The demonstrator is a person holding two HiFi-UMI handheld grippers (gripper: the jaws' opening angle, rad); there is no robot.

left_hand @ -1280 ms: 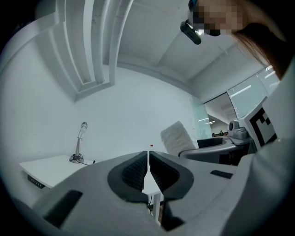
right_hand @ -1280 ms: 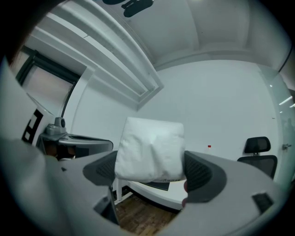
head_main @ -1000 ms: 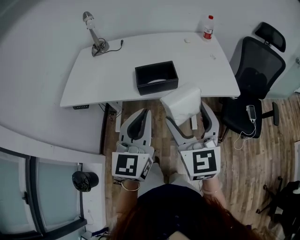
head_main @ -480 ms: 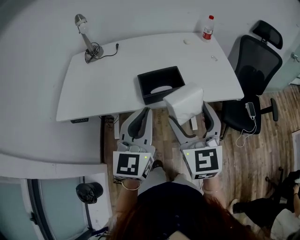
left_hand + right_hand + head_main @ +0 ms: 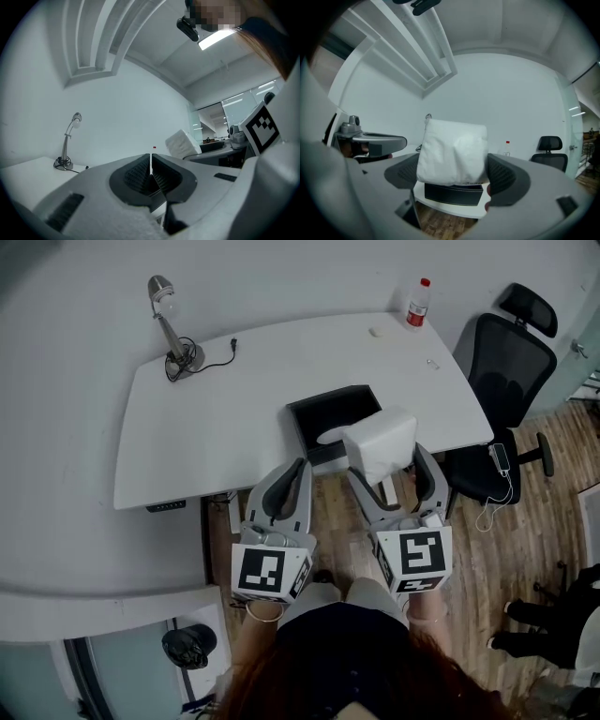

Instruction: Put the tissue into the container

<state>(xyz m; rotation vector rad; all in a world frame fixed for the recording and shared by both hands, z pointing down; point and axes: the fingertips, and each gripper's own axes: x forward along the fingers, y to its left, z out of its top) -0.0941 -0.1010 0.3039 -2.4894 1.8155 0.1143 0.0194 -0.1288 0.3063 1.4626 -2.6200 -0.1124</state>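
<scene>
One tissue pack, right by the box

The right gripper [image 5: 386,465] has its jaws pinching the white tissue [image 5: 380,442] from both sides, and the soft pack sticks out past the jaw tips. The left gripper [image 5: 298,470] has its jaws pressed together with nothing in them. It hangs beside the right one, short of the tabletop [image 5: 225,418]. The black container [image 5: 323,407] sits at the near edge of the tabletop, just ahead of the right jaws and a little to their left. Its long side runs left to right. In the head view the tissue covers its near right corner. I think the right gripper, being nearer, needs a small push forward and left, then down.
</scene>
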